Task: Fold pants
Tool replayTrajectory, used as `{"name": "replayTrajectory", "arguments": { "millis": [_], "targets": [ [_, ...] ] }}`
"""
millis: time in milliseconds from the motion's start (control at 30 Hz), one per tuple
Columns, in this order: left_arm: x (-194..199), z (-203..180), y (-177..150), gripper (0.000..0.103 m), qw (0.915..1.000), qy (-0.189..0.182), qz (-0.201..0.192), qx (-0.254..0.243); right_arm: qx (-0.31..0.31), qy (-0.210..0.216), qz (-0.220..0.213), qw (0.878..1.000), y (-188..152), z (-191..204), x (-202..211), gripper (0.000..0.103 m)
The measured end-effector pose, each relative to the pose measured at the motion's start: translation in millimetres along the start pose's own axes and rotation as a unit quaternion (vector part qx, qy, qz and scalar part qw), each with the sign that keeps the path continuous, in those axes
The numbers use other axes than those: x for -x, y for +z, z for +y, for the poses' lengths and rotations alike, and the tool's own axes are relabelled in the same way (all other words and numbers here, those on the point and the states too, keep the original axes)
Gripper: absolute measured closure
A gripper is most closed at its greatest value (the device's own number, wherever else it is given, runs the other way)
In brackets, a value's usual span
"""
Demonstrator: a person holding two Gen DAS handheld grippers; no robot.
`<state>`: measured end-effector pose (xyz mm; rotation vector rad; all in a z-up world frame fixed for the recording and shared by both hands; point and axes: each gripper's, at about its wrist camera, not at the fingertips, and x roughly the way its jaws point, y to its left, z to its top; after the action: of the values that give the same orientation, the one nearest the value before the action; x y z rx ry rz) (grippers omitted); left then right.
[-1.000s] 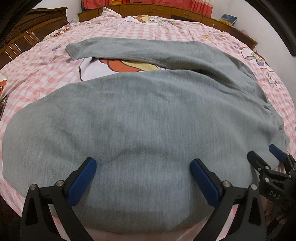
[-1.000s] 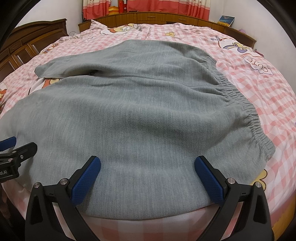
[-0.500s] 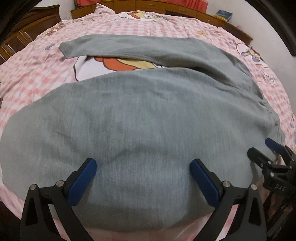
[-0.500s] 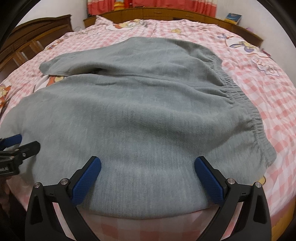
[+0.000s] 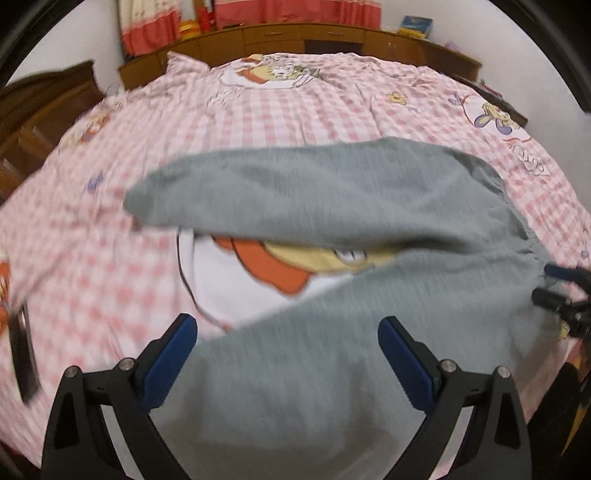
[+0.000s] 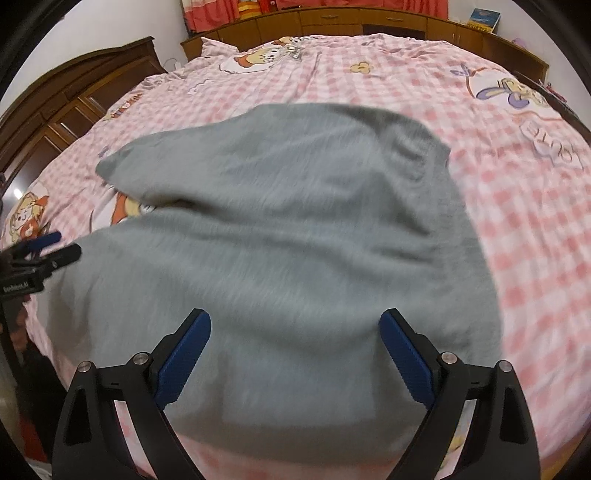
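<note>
A home bedroom. A wide bed (image 6: 517, 229) under a pink checked cartoon-print sheet (image 5: 295, 122) fills both views, with a low wooden cabinet run (image 6: 369, 22) along its far edge, red curtains (image 5: 295, 11) above, and a dark wooden wardrobe (image 6: 74, 99) at the left edge.

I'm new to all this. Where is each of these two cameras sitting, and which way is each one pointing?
Left wrist view: sits on the left claw, looking forward and down along its open blue fingers at the grey pants on the pink checked bedcover; the right claw pokes in at the right edge.
Right wrist view: sits on the right claw, aimed forward and down between its open fingers at the pants' waistband end; the left claw shows at the left edge.
Shared: the pants, bedcover, wooden cabinets and red curtains.
</note>
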<state>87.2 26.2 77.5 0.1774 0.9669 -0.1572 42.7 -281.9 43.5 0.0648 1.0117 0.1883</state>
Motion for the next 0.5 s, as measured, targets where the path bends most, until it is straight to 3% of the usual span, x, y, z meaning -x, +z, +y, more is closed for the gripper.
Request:
{"name": "replayTrajectory", "arguments": {
  "millis": [300,500],
  "targets": [
    [-40.9,-15.3,71.4,0.002,0.9969,-0.003,0.008,-0.078,0.058,-0.056,-0.005,0.997,70.4,-19.0,-3.5,0.008],
    [-92.8,-27.6,117.2,0.003,0.9953,-0.022,0.02,-0.092,0.11,-0.093,-0.01,0.99,115.3,-23.6,-26.9,0.009]
  ]
}}
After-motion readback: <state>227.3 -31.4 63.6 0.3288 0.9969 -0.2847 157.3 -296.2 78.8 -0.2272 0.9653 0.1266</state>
